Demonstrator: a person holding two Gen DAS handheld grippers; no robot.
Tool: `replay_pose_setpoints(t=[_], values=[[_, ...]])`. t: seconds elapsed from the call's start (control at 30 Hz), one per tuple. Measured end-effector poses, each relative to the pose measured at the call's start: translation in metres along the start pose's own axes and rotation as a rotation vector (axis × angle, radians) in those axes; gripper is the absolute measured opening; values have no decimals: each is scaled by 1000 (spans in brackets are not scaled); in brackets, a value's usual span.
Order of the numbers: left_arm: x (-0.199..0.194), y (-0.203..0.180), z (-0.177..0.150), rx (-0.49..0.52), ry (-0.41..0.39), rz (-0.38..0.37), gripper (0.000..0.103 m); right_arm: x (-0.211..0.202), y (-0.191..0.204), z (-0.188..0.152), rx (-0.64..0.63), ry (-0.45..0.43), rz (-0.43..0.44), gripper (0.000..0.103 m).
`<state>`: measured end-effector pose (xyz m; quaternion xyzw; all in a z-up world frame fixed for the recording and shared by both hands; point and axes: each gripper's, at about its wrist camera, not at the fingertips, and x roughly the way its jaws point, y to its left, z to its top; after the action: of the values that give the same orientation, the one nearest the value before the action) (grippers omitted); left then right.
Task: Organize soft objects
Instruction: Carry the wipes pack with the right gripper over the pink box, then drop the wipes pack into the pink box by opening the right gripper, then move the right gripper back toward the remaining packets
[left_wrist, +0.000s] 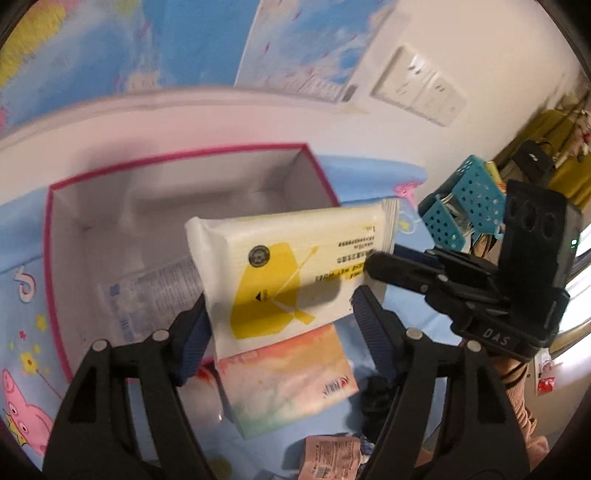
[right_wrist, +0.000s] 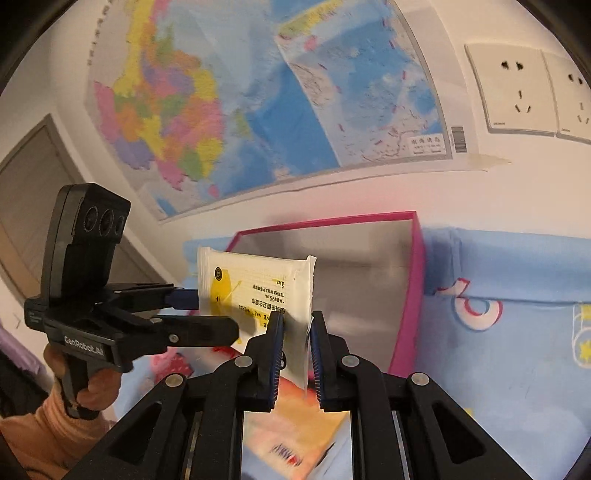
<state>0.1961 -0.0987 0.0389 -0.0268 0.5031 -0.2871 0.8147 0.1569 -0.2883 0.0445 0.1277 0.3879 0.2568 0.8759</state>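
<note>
Both grippers hold the wet-wipe pack aloft over the pink-rimmed box's near edge: right gripper pinching its sealed flap, left gripper spanning its sides.

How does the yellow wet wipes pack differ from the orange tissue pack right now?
The wet wipes pack is white with a yellow graphic; the tissue pack is orange and pastel. The wipes pack is held up between both grippers near the pink-rimmed box; the tissue pack lies on the blue sheet. Both are soft plastic-wrapped packs.
</note>
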Motion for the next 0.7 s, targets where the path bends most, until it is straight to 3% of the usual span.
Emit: replay_pose_setpoints(t=[0.27,0.33,0.4,0.47,0.63,0.7], values=[[43,20,16,-54,105,20,74,28,-11,7,4,74,-120,14],[47,23,19,-68,122,47,74,31,-14,8,12,83,-158,19],[48,27,21,-88,120,58,75,31,-15,8,25,82,-212,33],[41,30,21,-92,92,70,75,25,-11,7,18,58,-219,38],[-4,26,5,-32,-57,99,75,0,19,-11,-61,39,-96,40],[-27,26,-11,-8,-132,109,78,-12,36,-25,-110,31,-45,52]])
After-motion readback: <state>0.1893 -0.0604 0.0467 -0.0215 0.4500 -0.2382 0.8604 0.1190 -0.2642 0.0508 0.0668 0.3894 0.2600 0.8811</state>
